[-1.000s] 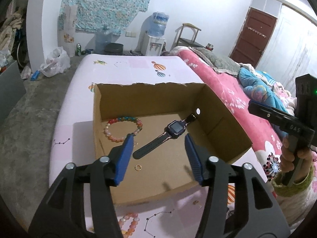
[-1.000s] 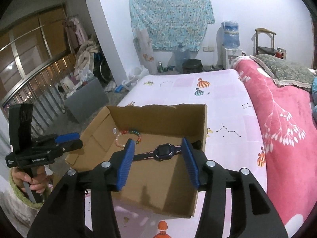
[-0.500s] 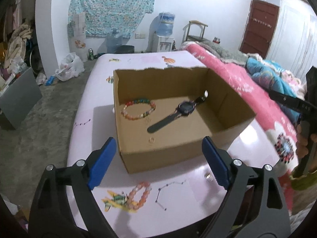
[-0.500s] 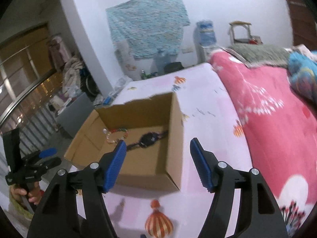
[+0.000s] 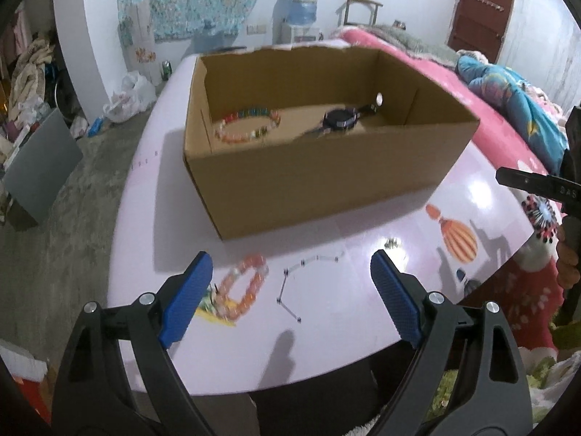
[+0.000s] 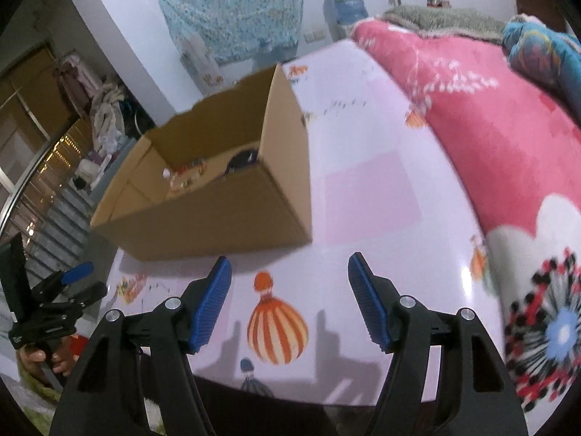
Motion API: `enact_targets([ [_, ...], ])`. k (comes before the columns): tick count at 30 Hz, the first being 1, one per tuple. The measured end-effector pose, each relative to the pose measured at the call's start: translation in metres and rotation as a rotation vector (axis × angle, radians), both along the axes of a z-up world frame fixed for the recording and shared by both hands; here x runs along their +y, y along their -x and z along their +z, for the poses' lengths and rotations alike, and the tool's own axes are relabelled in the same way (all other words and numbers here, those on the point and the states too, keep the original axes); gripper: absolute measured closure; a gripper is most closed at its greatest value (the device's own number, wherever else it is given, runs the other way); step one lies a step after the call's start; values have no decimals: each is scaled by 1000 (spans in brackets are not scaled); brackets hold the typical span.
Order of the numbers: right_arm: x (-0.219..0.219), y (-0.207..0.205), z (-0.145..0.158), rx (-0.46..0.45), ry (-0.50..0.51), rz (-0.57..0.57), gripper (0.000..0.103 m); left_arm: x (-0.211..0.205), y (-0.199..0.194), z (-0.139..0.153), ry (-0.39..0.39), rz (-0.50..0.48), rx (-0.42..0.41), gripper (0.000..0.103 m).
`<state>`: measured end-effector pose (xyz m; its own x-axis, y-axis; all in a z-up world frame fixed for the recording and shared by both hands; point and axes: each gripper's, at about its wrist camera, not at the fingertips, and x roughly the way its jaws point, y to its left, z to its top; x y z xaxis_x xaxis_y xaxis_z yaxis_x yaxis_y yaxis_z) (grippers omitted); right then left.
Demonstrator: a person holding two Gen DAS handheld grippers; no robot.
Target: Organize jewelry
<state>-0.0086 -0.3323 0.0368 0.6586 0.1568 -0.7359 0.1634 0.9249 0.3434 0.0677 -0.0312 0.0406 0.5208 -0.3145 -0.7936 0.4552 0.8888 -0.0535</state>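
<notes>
An open cardboard box [image 5: 326, 185] stands on the pale pink table [image 5: 345, 312]. Inside lie a multicoloured bead bracelet [image 5: 250, 127] and a dark watch [image 5: 339, 118]. In front of the box, on the table, rest a pink-orange bead bracelet [image 5: 245, 285] and a small silvery piece [image 5: 392, 242]. My left gripper [image 5: 290, 257] hovers open and empty just right of that bracelet. My right gripper [image 6: 289, 259] is open and empty above a printed balloon [image 6: 277, 330], beside the box's [image 6: 218, 221] near corner.
A bed with a pink blanket [image 6: 490, 116] runs along the table's right side. Clutter, bags and a grey panel [image 5: 40, 160] sit on the floor to the left. A hand holds the left tool [image 6: 47, 312] at the table's front edge.
Both grippers have pulled back from over the box and sunk toward the table's front edge. Both pairs of jaws now stand wider. The watch and bracelet still lie in the box.
</notes>
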Motion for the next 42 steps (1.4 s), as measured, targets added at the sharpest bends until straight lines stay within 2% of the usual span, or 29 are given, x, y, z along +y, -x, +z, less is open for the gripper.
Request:
enact_targets([
  [3,15,1,-8,18,3,38,38,-1,5,-11,-3,1,23,18],
  [8,52,-3,-19,32,11,132,38,-8,11,-22,-24,-10,-1,18],
  [13,97,-13,-30,36,85,243,55,-9,14,-22,-20,2,-27,19],
  [17,120,-26,-37,40,132,290,68,-9,13,-23,-13,-1,-31,32],
  [18,124,-29,-39,44,143,300,69,-10,13,-24,-7,-7,-25,37],
  [20,133,-33,-43,54,173,314,73,-13,11,-26,3,-16,-14,41],
  [22,137,-36,-47,67,197,322,76,-15,10,-28,7,-31,-8,48],
  [27,146,-42,-54,93,234,338,83,-21,8,-33,3,-69,-2,55],
  [31,145,-44,-55,103,255,338,98,-24,6,-35,15,-86,7,59],
  [35,134,-42,-54,119,220,334,98,-26,5,-39,25,-97,21,62],
  [42,113,-28,-53,151,234,294,98,-36,3,-46,27,-132,42,68],
])
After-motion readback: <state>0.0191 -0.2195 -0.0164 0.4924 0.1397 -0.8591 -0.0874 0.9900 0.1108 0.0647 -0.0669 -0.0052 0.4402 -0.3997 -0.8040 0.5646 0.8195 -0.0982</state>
